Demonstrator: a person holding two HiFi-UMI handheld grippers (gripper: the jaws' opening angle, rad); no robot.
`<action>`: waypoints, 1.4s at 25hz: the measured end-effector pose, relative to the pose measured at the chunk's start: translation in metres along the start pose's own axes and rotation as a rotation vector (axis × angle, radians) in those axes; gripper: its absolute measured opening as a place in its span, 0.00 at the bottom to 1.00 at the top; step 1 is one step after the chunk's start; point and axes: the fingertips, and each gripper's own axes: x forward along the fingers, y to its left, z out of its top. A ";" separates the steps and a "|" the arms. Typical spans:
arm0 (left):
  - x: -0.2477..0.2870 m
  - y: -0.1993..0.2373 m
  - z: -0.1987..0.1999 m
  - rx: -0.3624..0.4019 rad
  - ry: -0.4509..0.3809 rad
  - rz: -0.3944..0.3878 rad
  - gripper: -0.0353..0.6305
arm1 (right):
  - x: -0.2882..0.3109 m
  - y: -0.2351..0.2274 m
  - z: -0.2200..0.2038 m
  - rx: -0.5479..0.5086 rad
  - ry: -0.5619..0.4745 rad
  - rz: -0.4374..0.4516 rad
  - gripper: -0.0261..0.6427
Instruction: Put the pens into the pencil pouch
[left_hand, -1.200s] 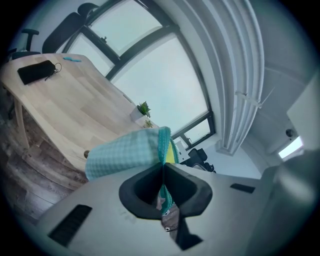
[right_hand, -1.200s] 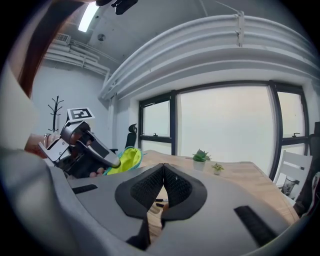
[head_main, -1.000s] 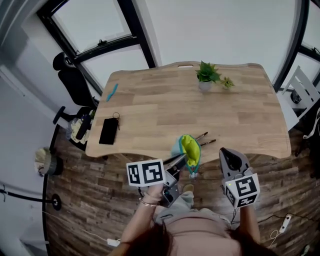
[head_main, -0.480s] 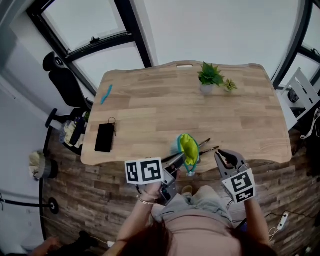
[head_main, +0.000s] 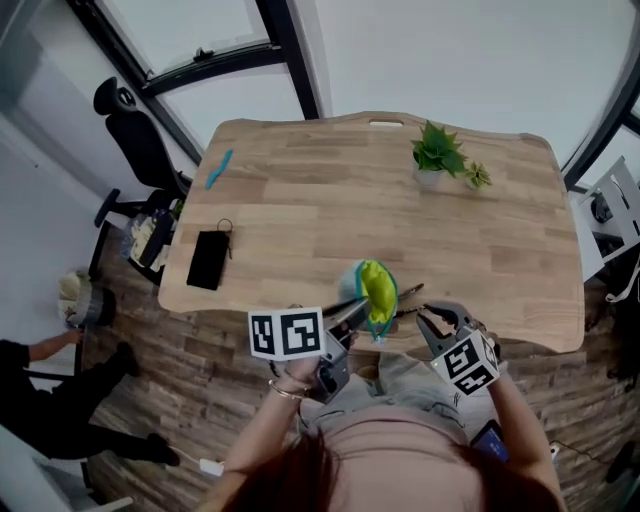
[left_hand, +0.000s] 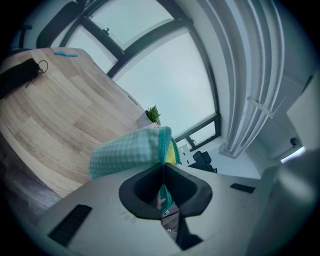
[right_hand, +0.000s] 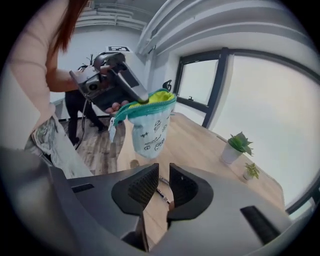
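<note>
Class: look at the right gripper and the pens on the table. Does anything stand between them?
Nothing visible does. The right gripper has its jaws apart, and the pens lie on the table straight ahead of them. The pencil pouch hangs off to one side, pinched by the left gripper.

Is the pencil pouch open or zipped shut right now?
Open: the pencil pouch hangs from the left tongs, which pinch its rim. Its mouth gapes and the yellow-green inside shows.

Light-blue pencil pouch (head_main: 372, 290) with yellow-green lining being held up by its rim, mouth open, above the table's (head_main: 300, 200) near edge, pens (head_main: 409, 292) lying just beside it.
</note>
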 end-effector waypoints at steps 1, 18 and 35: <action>0.003 0.002 0.001 -0.005 -0.003 0.005 0.07 | 0.005 0.000 -0.005 -0.019 0.014 0.023 0.12; 0.040 0.020 -0.003 -0.083 -0.037 0.043 0.07 | 0.070 0.004 -0.082 -0.265 0.193 0.330 0.16; 0.044 0.039 -0.004 -0.151 -0.055 0.078 0.07 | 0.097 0.021 -0.119 -0.410 0.384 0.515 0.16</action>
